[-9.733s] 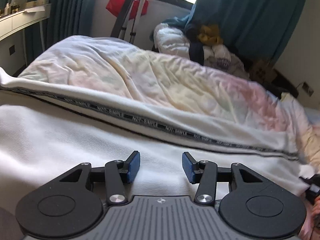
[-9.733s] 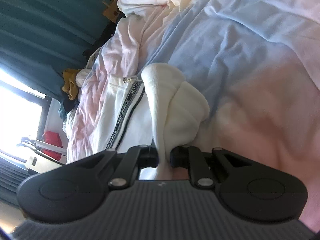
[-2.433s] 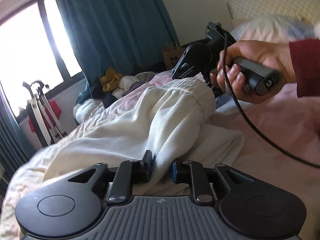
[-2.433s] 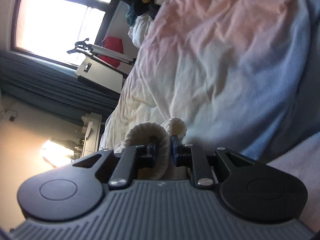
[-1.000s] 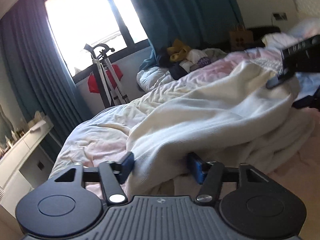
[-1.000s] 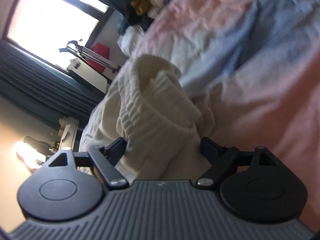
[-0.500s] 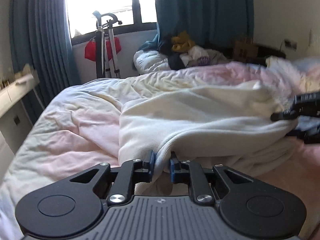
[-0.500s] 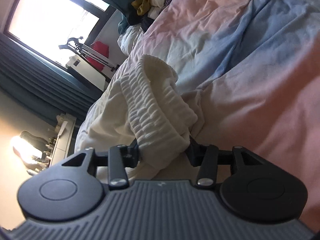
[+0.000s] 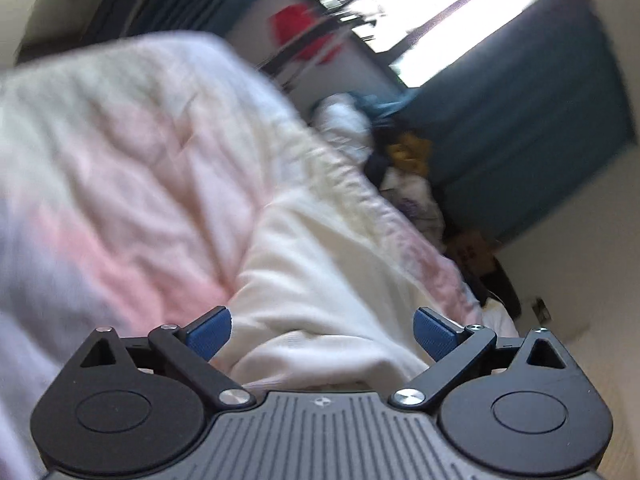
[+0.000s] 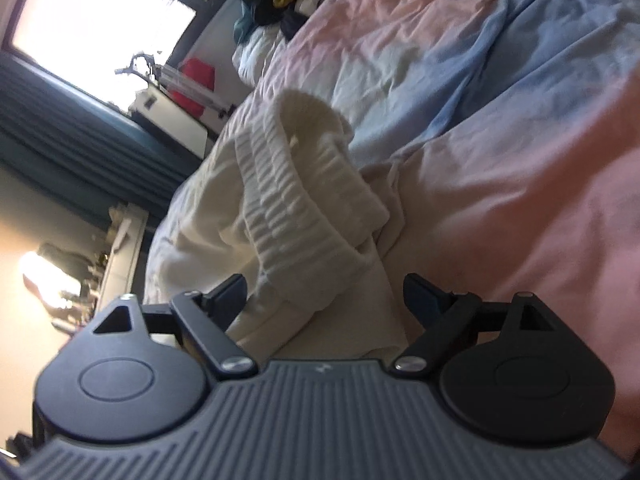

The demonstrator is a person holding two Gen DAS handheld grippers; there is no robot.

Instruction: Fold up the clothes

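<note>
Sunlit bedroom: cream trousers (image 10: 304,200) are lying bunched on a pastel duvet (image 10: 500,168). Both left gripper (image 9: 322,330) and right gripper (image 10: 324,294) are gaping wide, holding nothing; the ribbed waistband (image 10: 296,184) is sitting directly ahead of the right one, running away from it.

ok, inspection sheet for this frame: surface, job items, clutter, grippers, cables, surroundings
Surface: bed with a rumpled pink, blue and cream duvet.
Job's things: cream garment lying bunched on the duvet; its ribbed waistband is humped up.
Clutter: pile of clothes past the far end of the bed.
Grippers: left gripper open, garment between its fingers, not pinched; right gripper open, straddling the waistband.
Cables: nothing seen.
Surroundings: bright window, teal curtains, red item on a stand, lit lamp. Left view is motion-blurred.
</note>
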